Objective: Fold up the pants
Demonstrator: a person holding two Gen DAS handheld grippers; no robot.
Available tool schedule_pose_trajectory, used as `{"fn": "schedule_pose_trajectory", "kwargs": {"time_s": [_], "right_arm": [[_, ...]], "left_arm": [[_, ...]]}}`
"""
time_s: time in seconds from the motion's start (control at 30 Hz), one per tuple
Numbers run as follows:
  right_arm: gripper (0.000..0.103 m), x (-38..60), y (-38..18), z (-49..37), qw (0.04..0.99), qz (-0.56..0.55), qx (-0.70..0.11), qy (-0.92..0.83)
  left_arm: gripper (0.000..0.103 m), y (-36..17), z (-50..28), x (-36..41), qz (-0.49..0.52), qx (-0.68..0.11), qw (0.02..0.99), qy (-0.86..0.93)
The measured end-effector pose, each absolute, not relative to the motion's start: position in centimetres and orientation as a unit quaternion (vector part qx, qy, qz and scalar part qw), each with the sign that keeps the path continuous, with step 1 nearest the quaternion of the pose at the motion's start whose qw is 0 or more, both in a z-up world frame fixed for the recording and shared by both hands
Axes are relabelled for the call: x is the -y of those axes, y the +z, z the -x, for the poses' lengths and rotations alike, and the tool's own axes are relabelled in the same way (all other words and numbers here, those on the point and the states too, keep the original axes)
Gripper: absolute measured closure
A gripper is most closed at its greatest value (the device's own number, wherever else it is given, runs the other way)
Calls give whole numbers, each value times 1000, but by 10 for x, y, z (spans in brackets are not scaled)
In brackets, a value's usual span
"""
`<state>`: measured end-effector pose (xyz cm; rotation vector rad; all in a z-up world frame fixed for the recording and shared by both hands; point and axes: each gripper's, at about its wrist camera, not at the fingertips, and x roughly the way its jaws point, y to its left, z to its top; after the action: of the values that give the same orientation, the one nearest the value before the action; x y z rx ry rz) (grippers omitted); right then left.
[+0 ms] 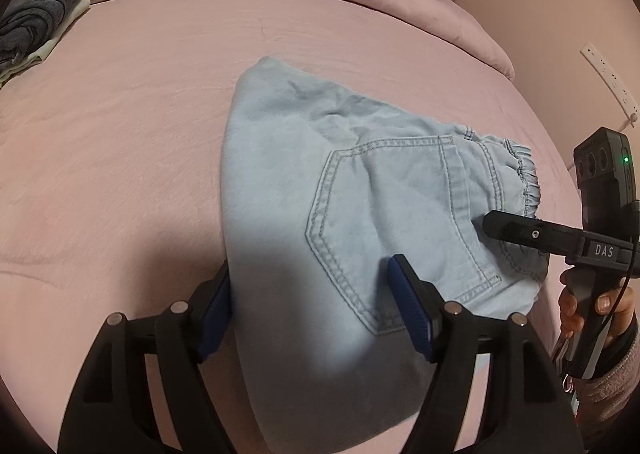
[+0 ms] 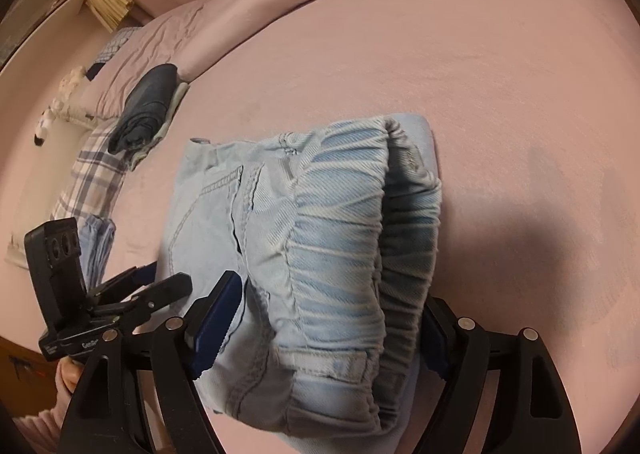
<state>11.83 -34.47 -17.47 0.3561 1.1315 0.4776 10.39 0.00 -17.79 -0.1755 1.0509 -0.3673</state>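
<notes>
While the light-blue pants (image 1: 320, 181) lie folded into a thick bundle on the pink bed cover (image 1: 120, 133), the left wrist view shows the left gripper (image 1: 316, 310) with its blue pads wide apart. One pad sits at the bundle's left edge and the other over the back pocket (image 1: 396, 230), and neither seems to press the cloth. At the right of this view, the right gripper (image 1: 492, 223) reaches in over the elastic waistband (image 1: 524, 177), held by a hand (image 1: 580, 306).

From the right wrist view, the right gripper (image 2: 324, 318) straddles the gathered waistband (image 2: 340, 238) of the pants (image 2: 224, 205). Its pads stand wide on either side, seemingly not squeezing. The left gripper (image 2: 152, 282) shows at the left edge of the bundle.

With both tools loose, my guess is that the springy waistband could push the top layer up and let the fold open. A pad could also snag the pocket seam on lifting away and drag the bundle out of square.

No containers appear in either view. A dark folded garment (image 2: 148, 109) simply rests farther up the bed.
</notes>
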Motion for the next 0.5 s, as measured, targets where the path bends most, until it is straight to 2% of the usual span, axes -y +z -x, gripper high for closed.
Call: {"fn": "schedule_pose_trajectory", "kwargs": {"time_s": [0.5], "right_arm": [[21, 332, -173, -126, 811, -138, -523, 221]], "left_arm": [[30, -176, -121, 15, 81, -497, 844, -182]]}}
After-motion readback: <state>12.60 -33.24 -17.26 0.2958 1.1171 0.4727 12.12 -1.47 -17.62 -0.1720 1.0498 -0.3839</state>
